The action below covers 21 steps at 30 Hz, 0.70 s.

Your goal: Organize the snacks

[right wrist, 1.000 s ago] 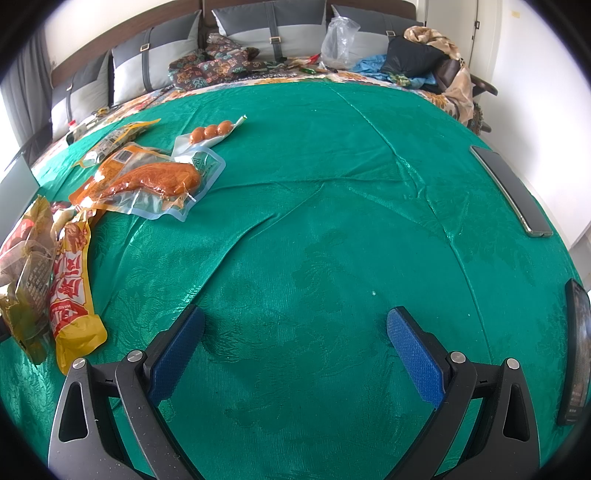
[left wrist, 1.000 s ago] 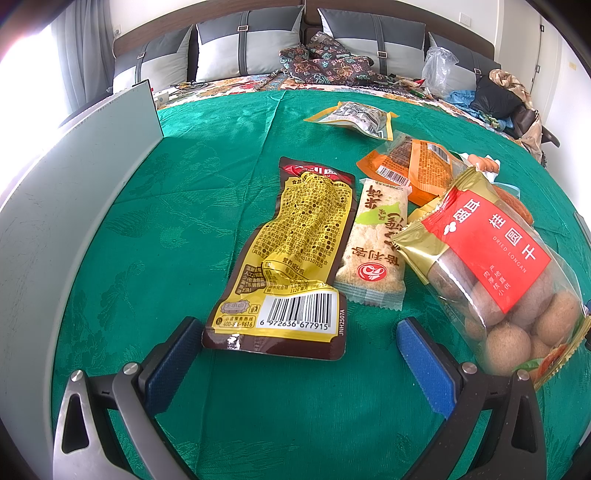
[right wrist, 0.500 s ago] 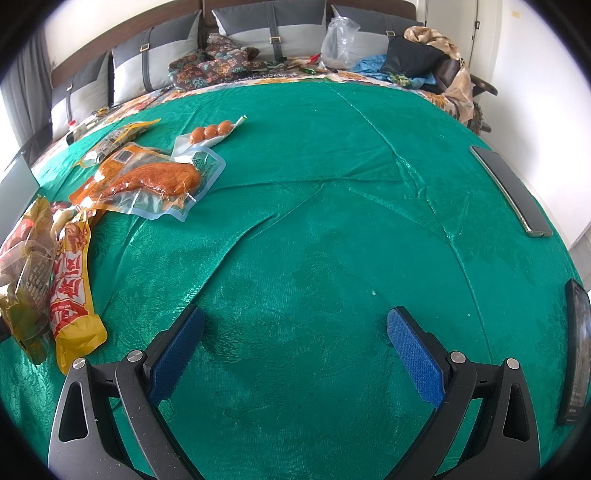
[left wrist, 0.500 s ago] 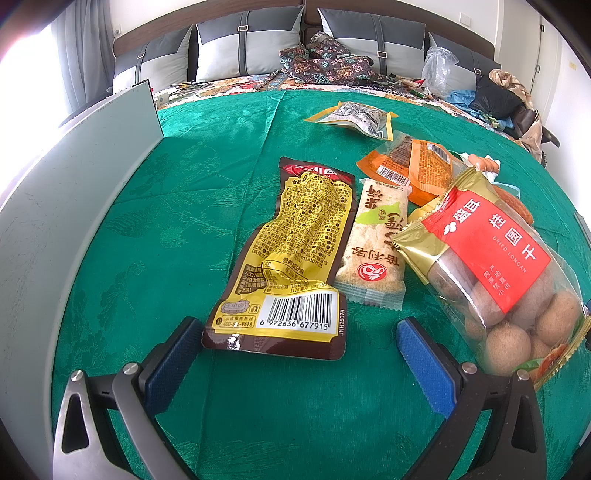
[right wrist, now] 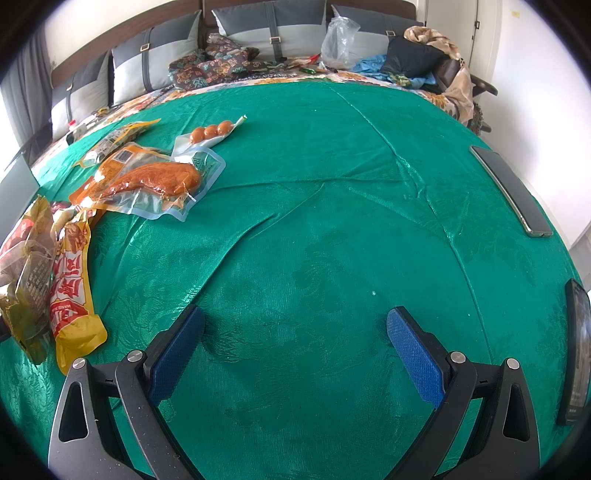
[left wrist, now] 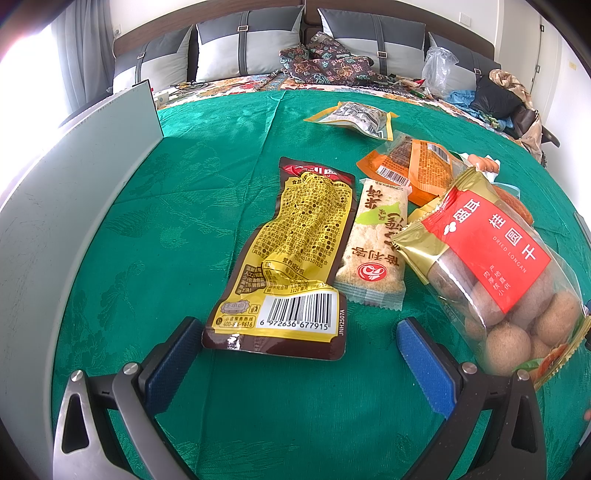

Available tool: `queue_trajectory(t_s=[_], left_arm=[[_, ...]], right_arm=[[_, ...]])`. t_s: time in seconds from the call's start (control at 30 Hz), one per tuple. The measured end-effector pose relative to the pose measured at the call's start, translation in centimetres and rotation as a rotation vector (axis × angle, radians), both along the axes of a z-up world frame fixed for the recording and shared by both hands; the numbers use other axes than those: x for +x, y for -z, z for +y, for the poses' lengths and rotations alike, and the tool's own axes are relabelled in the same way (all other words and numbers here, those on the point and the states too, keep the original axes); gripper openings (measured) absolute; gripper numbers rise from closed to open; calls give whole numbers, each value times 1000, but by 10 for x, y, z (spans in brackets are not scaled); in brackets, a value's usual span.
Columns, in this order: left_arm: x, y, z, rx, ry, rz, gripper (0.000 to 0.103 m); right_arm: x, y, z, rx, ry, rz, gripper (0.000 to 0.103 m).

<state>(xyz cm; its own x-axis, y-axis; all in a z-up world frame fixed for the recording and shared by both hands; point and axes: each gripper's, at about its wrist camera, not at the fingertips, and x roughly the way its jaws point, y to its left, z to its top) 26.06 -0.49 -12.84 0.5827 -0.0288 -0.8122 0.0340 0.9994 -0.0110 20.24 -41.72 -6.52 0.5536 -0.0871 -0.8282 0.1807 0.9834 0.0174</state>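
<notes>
Snack packets lie on a green cloth (left wrist: pixel 177 206). My left gripper (left wrist: pixel 299 325) stands open just short of a yellow packet with a barcode (left wrist: pixel 295 258). Right of that lie a pale rice-cake packet (left wrist: pixel 376 243) and a clear bag of dried longan with a red label (left wrist: pixel 495 273). Behind are an orange packet (left wrist: pixel 413 166) and a silver-and-yellow packet (left wrist: pixel 354 116). My right gripper (right wrist: pixel 295 321) hangs open over bare cloth (right wrist: pixel 332 206), nothing between its fingers. At its left are a vacuum-packed orange meat piece (right wrist: pixel 155 177), a small pack of three orange balls (right wrist: pixel 210 131) and a red-and-yellow packet (right wrist: pixel 70 280).
A pale grey upright panel (left wrist: pixel 55 192) runs along the left edge in the left wrist view. Two dark flat devices (right wrist: pixel 513 188) (right wrist: pixel 576 354) lie at the right edge of the cloth. Cushions (right wrist: pixel 266 22), patterned fabric and bags sit behind.
</notes>
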Motion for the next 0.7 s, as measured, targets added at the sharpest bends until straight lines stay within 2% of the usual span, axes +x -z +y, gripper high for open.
queue_trajectory(t_s=[0.6,0.7], left_arm=[[-1,0,1,-1,0,0,103],[-6,-2,2,4,53,31,103]], right_arm=[[2,0,1,1,14,0,101],[3,0,1,0,14,0,101]])
